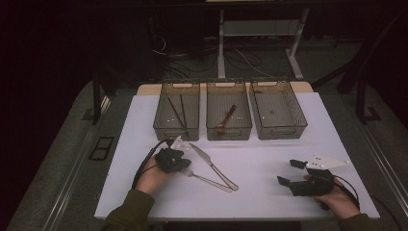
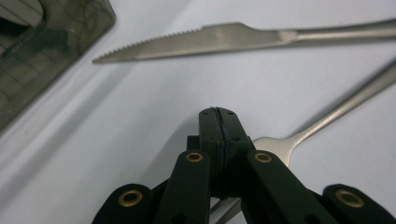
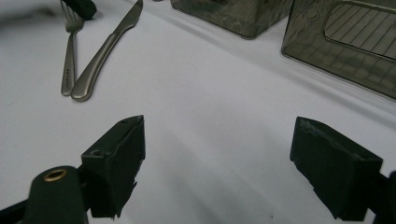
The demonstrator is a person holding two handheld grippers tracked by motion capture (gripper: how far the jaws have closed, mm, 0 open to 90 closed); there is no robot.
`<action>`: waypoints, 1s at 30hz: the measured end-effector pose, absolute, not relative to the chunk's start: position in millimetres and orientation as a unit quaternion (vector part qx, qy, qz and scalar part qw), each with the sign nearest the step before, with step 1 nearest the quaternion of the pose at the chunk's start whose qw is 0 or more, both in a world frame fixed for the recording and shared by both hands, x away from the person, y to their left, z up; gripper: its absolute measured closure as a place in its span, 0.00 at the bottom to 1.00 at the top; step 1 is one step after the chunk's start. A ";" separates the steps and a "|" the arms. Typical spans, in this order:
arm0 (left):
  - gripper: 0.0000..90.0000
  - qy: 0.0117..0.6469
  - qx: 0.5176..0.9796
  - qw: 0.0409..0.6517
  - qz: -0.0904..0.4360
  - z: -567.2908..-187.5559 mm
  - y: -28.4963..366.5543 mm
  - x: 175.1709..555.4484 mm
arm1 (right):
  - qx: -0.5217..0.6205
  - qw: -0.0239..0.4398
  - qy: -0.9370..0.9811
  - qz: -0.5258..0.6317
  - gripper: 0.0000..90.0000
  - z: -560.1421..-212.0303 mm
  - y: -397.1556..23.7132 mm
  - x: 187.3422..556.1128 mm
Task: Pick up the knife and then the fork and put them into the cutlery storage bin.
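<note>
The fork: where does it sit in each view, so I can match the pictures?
High view: fork lies left of centre on the table, its head by the left hand-held gripper.
Left gripper view: lower right, its head just behind the shut jaws.
Right gripper view: upper left, handle toward the camera.
Shared landmark: the knife beside it, handle ends together.

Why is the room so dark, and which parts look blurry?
High view: only the white table is lit, surroundings nearly black. Left gripper view: the closed black left gripper is soft, the serrated steel knife sharper. Right gripper view: the smoky plastic bins blur.
</note>
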State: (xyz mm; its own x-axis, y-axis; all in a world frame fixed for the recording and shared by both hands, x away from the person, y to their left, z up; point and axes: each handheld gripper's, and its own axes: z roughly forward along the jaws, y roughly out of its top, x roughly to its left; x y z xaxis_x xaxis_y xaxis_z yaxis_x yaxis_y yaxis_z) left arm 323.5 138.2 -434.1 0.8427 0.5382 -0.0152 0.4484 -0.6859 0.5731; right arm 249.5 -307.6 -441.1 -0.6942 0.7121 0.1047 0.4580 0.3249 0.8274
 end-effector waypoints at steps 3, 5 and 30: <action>0.99 0.262 0.917 0.290 0.075 -433.6 142.5 316.8 | 0.365 0.140 0.802 0.452 0.19 -441.3 -307.0 249.4; 0.99 0.261 0.918 0.290 0.070 -433.5 145.6 311.9 | 0.365 0.141 0.802 0.452 0.19 -441.4 -306.7 249.3; 0.78 0.149 0.919 0.366 0.002 -435.5 115.8 288.5 | 0.363 0.140 0.804 0.449 0.19 -442.2 -306.0 249.8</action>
